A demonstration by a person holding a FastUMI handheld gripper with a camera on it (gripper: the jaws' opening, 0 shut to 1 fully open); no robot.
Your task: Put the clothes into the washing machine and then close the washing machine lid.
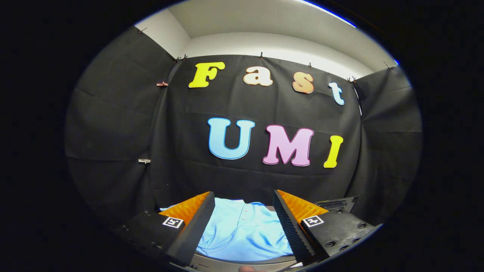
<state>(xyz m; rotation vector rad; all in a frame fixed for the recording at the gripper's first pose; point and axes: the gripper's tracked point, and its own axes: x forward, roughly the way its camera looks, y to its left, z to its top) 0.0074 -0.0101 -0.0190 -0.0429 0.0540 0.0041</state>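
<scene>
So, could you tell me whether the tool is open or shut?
Open: the tool has its fingers spread apart, with the blue shirt showing between them.

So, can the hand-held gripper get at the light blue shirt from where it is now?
Probably yes. The hand-held gripper is open, and the light blue shirt lies between and just below its fingers with nothing over it. It looks apart from the cloth, so it would need to come down first.

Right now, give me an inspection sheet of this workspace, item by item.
Surface: pale curved rim below the fingers; what it belongs to is unclear.
Job's things: light blue shirt with buttons, lying between and just beyond the fingers.
Clutter: dark object beyond the right finger, unidentifiable.
Grippers: hand-held gripper open, fingers apart over the shirt; contact unclear.
Cables: nothing seen.
Surroundings: black cloth wall clipped up, white wall above.
</scene>
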